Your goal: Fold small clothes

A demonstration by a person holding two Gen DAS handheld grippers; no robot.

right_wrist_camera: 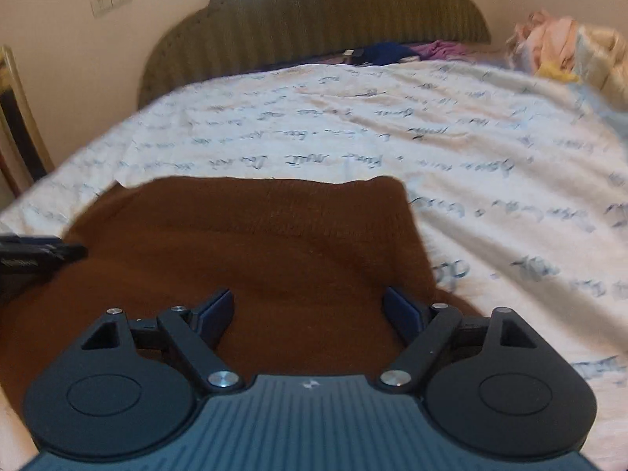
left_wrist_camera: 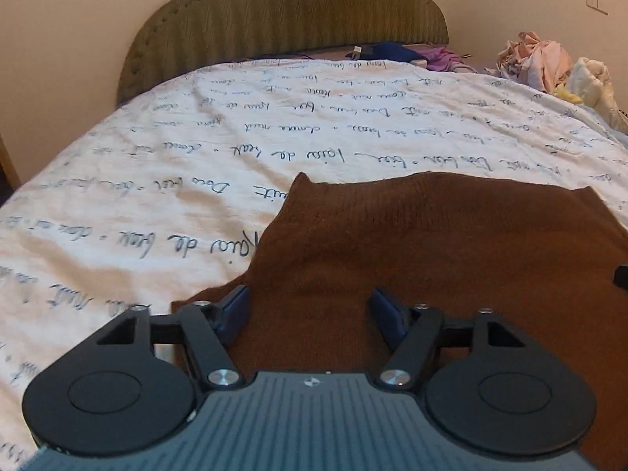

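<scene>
A brown knitted garment lies flat on the white bedspread with dark handwriting print. My left gripper hovers over the garment's near left part, jaws apart, with only cloth lying below them. In the right wrist view the same brown garment fills the lower left. My right gripper stands wide open above its near right part, nothing pinched between the blue pads. The left gripper shows at the left edge of that view. A black tip of the right gripper peeks in at the left view's right edge.
A green ribbed headboard stands at the far end. Blue and purple clothes lie by it. A heap of pink and cream laundry sits at the far right. The wall bears switch plates. A dark framed piece stands at the left.
</scene>
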